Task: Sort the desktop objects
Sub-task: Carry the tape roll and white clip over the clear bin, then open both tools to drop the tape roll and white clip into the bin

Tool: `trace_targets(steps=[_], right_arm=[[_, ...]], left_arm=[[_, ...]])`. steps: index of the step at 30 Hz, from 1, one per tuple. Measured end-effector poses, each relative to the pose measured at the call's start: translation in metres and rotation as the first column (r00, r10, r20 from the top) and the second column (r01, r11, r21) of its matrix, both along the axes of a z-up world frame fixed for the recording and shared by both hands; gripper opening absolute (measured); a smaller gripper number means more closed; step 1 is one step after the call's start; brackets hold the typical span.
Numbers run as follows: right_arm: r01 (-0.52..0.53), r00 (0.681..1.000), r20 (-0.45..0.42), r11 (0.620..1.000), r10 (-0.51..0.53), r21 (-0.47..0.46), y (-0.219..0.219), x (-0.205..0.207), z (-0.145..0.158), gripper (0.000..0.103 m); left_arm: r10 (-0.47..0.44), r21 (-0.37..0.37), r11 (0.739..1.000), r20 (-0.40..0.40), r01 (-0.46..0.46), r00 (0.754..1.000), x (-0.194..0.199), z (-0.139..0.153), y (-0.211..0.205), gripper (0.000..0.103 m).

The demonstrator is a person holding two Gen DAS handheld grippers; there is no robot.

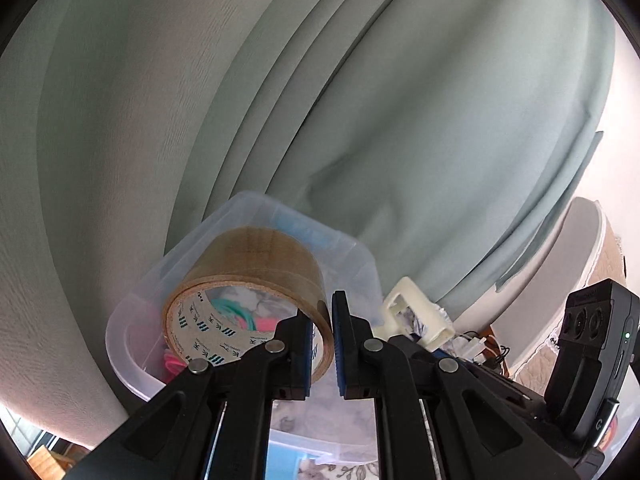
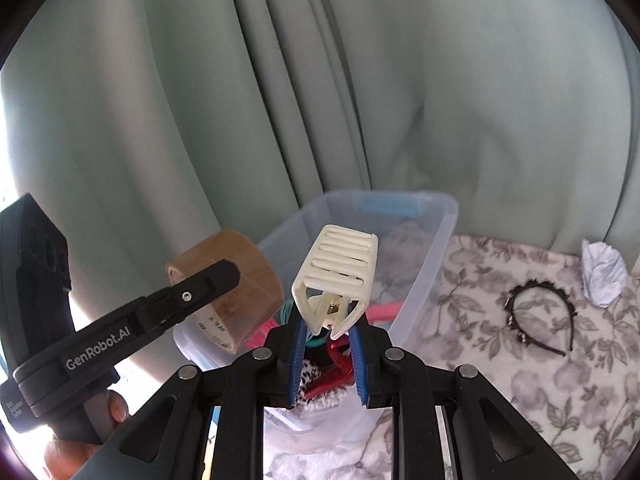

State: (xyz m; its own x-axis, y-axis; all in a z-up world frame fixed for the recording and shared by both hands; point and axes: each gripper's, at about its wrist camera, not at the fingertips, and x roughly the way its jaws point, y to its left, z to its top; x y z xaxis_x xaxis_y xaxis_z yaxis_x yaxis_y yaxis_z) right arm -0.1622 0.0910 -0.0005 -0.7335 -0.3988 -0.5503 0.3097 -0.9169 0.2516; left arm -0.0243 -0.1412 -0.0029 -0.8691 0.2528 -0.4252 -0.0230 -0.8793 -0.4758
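My left gripper (image 1: 322, 320) is shut on the wall of a brown packing tape roll (image 1: 248, 264), one pad inside the ring and one outside. The roll hangs over the near left corner of a clear plastic bin (image 1: 136, 300). My right gripper (image 2: 330, 328) is shut on the hinge end of a cream hair claw clip (image 2: 340, 268), held upright above the same bin (image 2: 436, 232). In the right wrist view the tape roll (image 2: 248, 280) shows at left behind a finger (image 2: 204, 282) of the left gripper. The clip (image 1: 416, 312) appears right of the tape in the left wrist view.
The bin holds pink and teal hair ties (image 2: 384, 310), a red item (image 2: 336, 372) and a black-and-white patterned piece. A black headband (image 2: 540, 312) and crumpled white paper (image 2: 602, 272) lie on the floral cloth (image 2: 520, 380) to the right. Grey-green curtains (image 2: 280, 100) hang close behind.
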Motion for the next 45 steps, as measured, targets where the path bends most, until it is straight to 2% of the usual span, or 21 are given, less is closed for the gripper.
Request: trace_targets(steps=[14,22,28,41,44,45], right_arm=[[-0.037,0.997,0.072,0.999,0.035,0.033,-0.012,-0.010,-0.027,0.023],[-0.034,0.995,0.090,0.999,0.031,0.041,-0.014,-0.019,-0.036,0.024],[-0.038,0.995,0.091,0.998,0.034,0.043,-0.023,-0.005,-0.018,0.024],[-0.023,0.996,0.086,0.999,0.021,0.032,-0.022,-0.005,-0.016,0.024],[-0.023,0.996,0.087,0.999,0.020,0.032,-0.021,-0.005,-0.016,0.024],[-0.022,0.996,0.087,0.999,0.019,0.031,-0.021,-0.005,-0.015,0.025]], left_arm=[[-0.006,0.004,1.000,0.088,0.005,0.996,-0.020,-0.019,-0.003,0.009],[-0.002,0.005,1.000,0.100,0.002,0.995,-0.024,-0.023,-0.004,0.009],[-0.008,-0.004,1.000,0.117,0.009,0.993,-0.027,-0.026,0.001,0.009],[0.003,-0.023,1.000,0.141,0.000,0.990,-0.028,-0.025,0.003,0.010],[0.004,-0.028,1.000,0.147,0.000,0.989,-0.028,-0.025,0.004,0.017],[0.004,-0.029,1.000,0.148,0.001,0.989,-0.027,-0.025,0.004,0.025]])
